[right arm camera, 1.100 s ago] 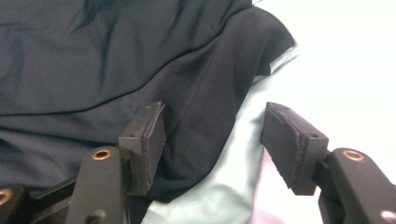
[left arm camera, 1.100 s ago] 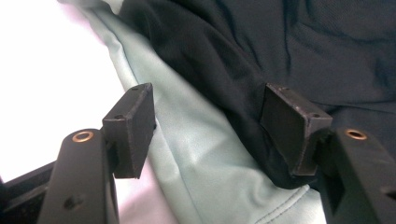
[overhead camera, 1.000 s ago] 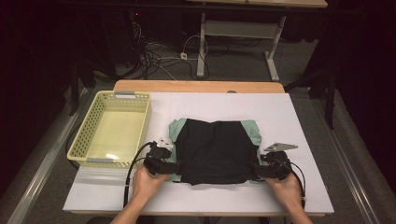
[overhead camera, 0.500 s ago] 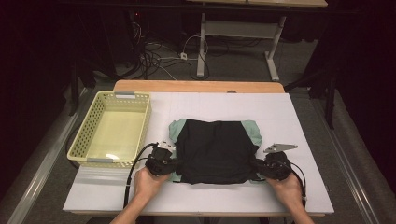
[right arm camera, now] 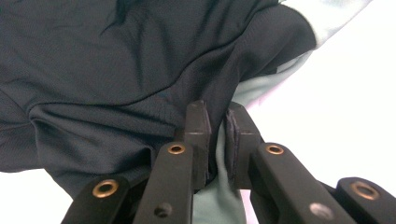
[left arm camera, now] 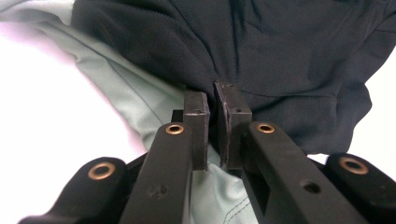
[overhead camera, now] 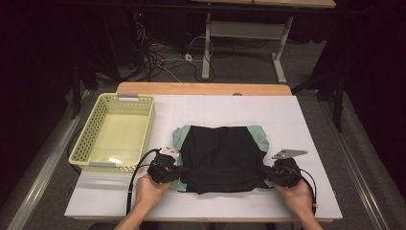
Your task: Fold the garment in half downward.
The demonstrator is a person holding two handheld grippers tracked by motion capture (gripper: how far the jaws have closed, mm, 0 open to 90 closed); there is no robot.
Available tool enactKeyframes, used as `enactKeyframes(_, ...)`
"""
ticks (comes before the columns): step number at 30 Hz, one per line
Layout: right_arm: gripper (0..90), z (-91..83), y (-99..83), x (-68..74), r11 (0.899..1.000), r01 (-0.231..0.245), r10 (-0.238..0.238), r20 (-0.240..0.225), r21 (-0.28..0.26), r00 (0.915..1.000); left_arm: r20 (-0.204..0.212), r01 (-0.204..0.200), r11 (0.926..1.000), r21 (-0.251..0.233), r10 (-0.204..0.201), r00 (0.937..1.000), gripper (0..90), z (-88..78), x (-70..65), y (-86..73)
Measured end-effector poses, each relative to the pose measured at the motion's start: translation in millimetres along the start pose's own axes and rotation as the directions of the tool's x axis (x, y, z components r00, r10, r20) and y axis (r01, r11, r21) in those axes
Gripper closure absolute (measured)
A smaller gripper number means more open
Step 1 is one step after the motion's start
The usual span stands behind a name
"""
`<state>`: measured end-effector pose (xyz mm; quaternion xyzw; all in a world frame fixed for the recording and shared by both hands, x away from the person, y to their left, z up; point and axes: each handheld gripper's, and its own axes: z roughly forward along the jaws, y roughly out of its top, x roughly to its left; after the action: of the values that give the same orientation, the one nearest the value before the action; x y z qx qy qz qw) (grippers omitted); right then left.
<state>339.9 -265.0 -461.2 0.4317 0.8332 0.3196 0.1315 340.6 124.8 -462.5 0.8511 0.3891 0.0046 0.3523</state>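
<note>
A folded dark garment [overhead camera: 220, 155] with a pale green layer [overhead camera: 261, 136] under it lies on the white table [overhead camera: 316, 124]. My left gripper [overhead camera: 178, 171] is at its left near corner. In the left gripper view the left gripper [left arm camera: 212, 100] is shut on the dark cloth [left arm camera: 261, 46] and the green layer [left arm camera: 126, 88]. My right gripper [overhead camera: 264, 175] is at the right near corner. Its jaws have just been closing, and the right gripper [right arm camera: 215, 116] now pinches the dark cloth [right arm camera: 102, 60] and green fabric [right arm camera: 252, 91] between its pads.
A pale yellow perforated basket [overhead camera: 86, 139] stands on the table's left side, close to my left hand. A wooden strip [overhead camera: 201, 88] runs along the table's far edge. Cables [overhead camera: 158, 57] and a desk frame lie on the floor beyond.
Both grippers' jaws have closed onto the garment's near corners. The hands have barely shifted and the garment lies as before.
</note>
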Motion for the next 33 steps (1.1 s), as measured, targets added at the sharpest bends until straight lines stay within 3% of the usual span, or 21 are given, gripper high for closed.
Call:
enactKeyframes(8,81.6,-7.8,-10.0,9.2,1.0,0.008,-0.008,-0.014,0.006,0.9999,0.014,-0.006,1.0,0.001,0.006,0.9999,81.9,-7.6,-7.0,-8.8)
enactKeyframes(13,81.5,-9.9,-12.5,11.1,1.0,0.006,-0.006,-0.022,0.009,0.9997,-0.001,-0.029,0.9995,0.016,0.029,0.9996,81.7,-7.9,-12.6,-13.2)
enactKeyframes(22,78.1,-11.4,-15.2,13.9,1.0,0.005,-0.004,-0.033,0.007,0.9995,0.011,-0.018,0.9998,0.008,0.018,0.9998,81.2,-10.4,-13.4,-17.0)
enactKeyframes(23,74.3,-11.3,-15.8,13.1,1.0,-0.004,0.004,-0.033,0.0,0.9994,0.006,-0.014,0.9999,-0.001,0.014,0.9999,79.7,-9.8,-13.1,-17.5)
enactKeyframes(26,58.8,-12.7,-16.7,10.0,0.999,-0.024,0.024,-0.011,-0.035,0.9997,-0.02,-0.019,0.9997,-0.015,0.018,0.9996,60.3,-9.2,-11.5,-17.9)
enactKeyframes(33,52.5,-20.6,-14.4,10.6,0.996,-0.028,0.029,0.008,-0.088,0.9995,-0.061,-0.037,0.9962,-0.079,0.032,0.9976,49.4,-14.1,-14.0,-16.3)
